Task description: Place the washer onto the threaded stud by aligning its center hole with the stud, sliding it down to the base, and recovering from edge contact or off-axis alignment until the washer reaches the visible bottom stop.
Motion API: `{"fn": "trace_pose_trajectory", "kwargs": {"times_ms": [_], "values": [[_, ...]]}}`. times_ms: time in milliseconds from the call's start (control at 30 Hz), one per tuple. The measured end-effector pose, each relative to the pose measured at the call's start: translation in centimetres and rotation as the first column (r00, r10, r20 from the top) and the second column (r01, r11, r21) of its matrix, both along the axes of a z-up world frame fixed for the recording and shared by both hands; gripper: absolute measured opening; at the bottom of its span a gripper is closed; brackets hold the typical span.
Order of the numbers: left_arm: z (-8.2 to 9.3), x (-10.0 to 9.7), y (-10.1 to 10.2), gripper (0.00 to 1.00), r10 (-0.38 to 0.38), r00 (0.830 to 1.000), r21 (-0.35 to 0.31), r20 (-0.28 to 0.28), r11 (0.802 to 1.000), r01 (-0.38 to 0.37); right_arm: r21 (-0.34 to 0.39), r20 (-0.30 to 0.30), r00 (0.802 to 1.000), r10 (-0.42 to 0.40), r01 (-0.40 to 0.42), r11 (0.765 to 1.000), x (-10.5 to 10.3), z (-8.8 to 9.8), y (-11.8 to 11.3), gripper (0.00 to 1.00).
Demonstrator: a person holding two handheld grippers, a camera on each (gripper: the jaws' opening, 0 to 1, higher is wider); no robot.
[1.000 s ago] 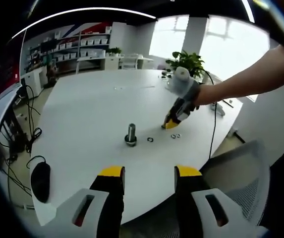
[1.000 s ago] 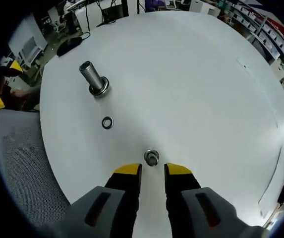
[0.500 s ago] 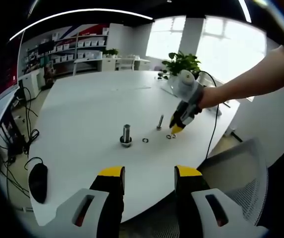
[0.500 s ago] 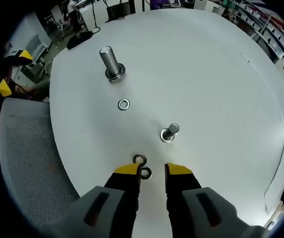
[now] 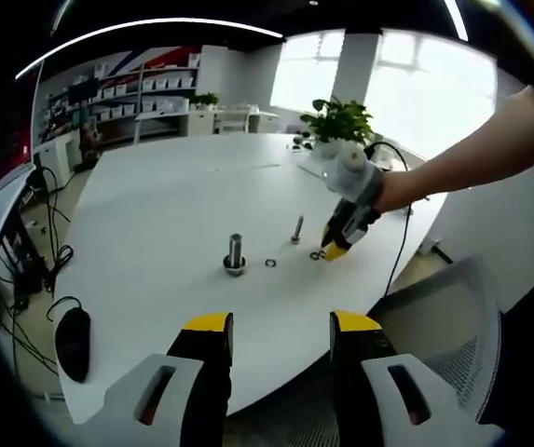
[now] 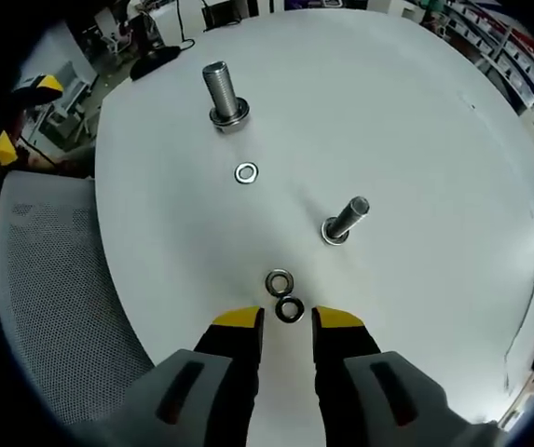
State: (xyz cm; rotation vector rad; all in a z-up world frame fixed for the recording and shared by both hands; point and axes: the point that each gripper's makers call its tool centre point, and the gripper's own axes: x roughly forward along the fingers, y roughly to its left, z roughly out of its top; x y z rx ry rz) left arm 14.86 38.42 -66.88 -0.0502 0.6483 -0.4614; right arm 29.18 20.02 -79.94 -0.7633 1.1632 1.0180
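Left gripper view: left tool (image 5: 279, 328) hangs back off the near table (image 5: 155, 205) edge, jaws spread w/ nothing between — parked clear, I'd say, so the other hand has room. Across the table the right tool (image 5: 338, 248) tips down at a dark washer (image 5: 316, 255) near the right-hand rim; thin stud (image 5: 296, 229) stands just beyond it, a fatter bolt (image 5: 235, 254) and a lone washer (image 5: 270, 263) sit further left. A mouse (image 5: 74, 341) lies near the left rim, well apart from the work. Right gripper view: right tool (image 6: 288, 323) has jaws spread, empty, straddling the approach to two washers — dark one (image 6: 290, 309) right at the tips, bright one (image 6: 279, 280) touching it just past. Both lie flat, prob. awkward to pinch w/o catching the pair. Stud (image 6: 345, 221) leans in this fisheye, near, up-right; big bolt (image 6: 222, 93) and third washer (image 6: 246, 172) well beyond. Table edge and mesh chair (image 6: 52, 279) close on the left — bare surface to the right for a lift toward the stud.
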Motion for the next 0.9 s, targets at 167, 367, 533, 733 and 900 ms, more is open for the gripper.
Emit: {"fn": "trace_pose_trajectory", "kwargs": {"times_ms": [167, 367, 533, 733, 900], "values": [[0.09, -0.03, 0.18, 0.4, 0.004, 1.0, -0.003, 0.003, 1.0, -0.004, -0.013, 0.01, 1.0, 0.022, -0.022, 1.0, 0.16, -0.23, 0.05, 0.23], [0.13, -0.09, 0.4, 0.4, 0.01, 1.0, -0.005, 0.004, 1.0, -0.01, -0.03, 0.026, 0.999, 0.034, -0.033, 0.999, 0.33, -0.22, -0.07, 0.21], [0.22, -0.19, 0.43, 0.4, 0.013, 1.0, -0.005, 0.006, 1.0, -0.013, -0.038, 0.033, 0.998, 0.055, -0.054, 0.998, 0.23, -0.28, 0.08, 0.2], [0.2, -0.24, 0.54, 0.4, 0.018, 1.0, -0.007, 0.007, 1.0, -0.018, -0.056, 0.032, 0.995, 0.091, -0.089, 0.994, -0.03, -0.26, 0.3, 0.16], [0.24, -0.26, 0.47, 0.4, 0.016, 1.0, -0.008, 0.007, 1.0, -0.015, -0.059, 0.022, 0.996, 0.082, -0.08, 0.995, 0.03, -0.23, 0.3, 0.15]]}}
